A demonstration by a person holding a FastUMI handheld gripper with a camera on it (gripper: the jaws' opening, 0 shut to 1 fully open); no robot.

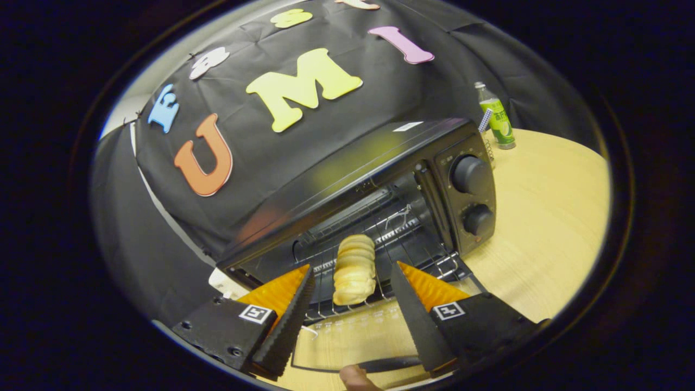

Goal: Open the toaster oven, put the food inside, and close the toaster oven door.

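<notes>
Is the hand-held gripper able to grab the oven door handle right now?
Probably yes. The hand-held gripper is open and holds nothing, and the door handle lies below its fingers with nothing over it. The bread already sits on the rack.

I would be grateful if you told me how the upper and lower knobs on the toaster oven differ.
The upper knob looks larger than the lower knob, though the fisheye lens may exaggerate this. The upper knob sits nearer the toaster oven's top edge; the lower knob sits nearer the table. Both are round, dark and on the same right-hand control panel. The hand-held gripper is open, the bread lying between its fingers.
</notes>
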